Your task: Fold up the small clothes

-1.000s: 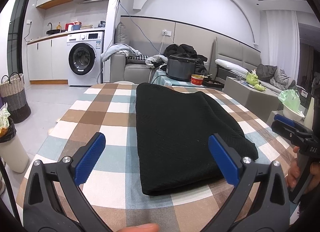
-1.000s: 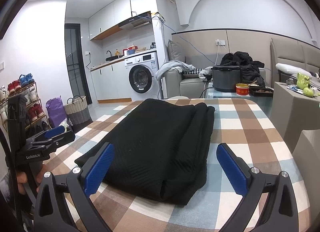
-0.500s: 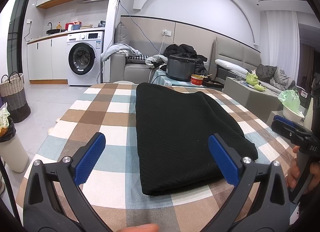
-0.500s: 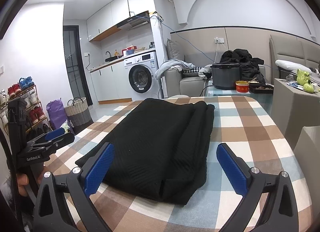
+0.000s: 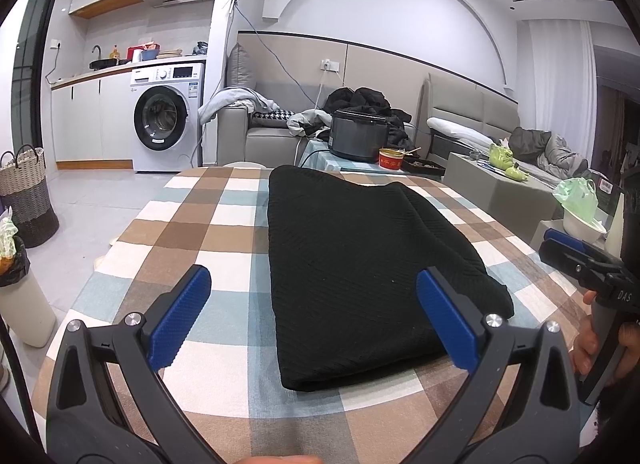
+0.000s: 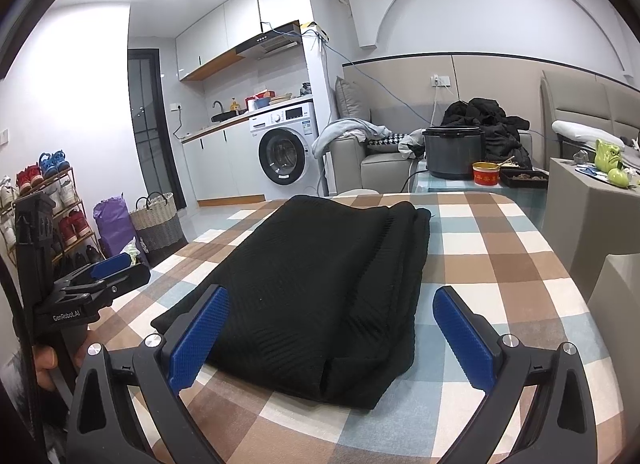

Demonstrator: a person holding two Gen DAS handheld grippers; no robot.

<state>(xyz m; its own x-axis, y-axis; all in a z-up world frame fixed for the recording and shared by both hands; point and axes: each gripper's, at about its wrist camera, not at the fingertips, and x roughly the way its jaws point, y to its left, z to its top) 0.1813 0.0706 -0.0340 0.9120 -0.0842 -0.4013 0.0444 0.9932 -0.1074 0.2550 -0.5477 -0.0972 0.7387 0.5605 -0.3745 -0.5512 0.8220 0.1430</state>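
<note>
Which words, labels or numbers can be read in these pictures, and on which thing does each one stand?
"GenRobot.AI": on the left gripper, seen from the right wrist.
"DAS": on the right gripper, cut off at the picture's edge.
Washing machine panel and stickers: too small to read.
Red tub label: blurred.

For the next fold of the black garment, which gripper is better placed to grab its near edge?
Neither clearly; probably both. The left gripper and right gripper hang open, each before its own near corner of the black garment on the checked tablecloth.

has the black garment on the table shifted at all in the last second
No. The black garment lies on the same squares of the checked tablecloth, its near edge unchanged.
</note>
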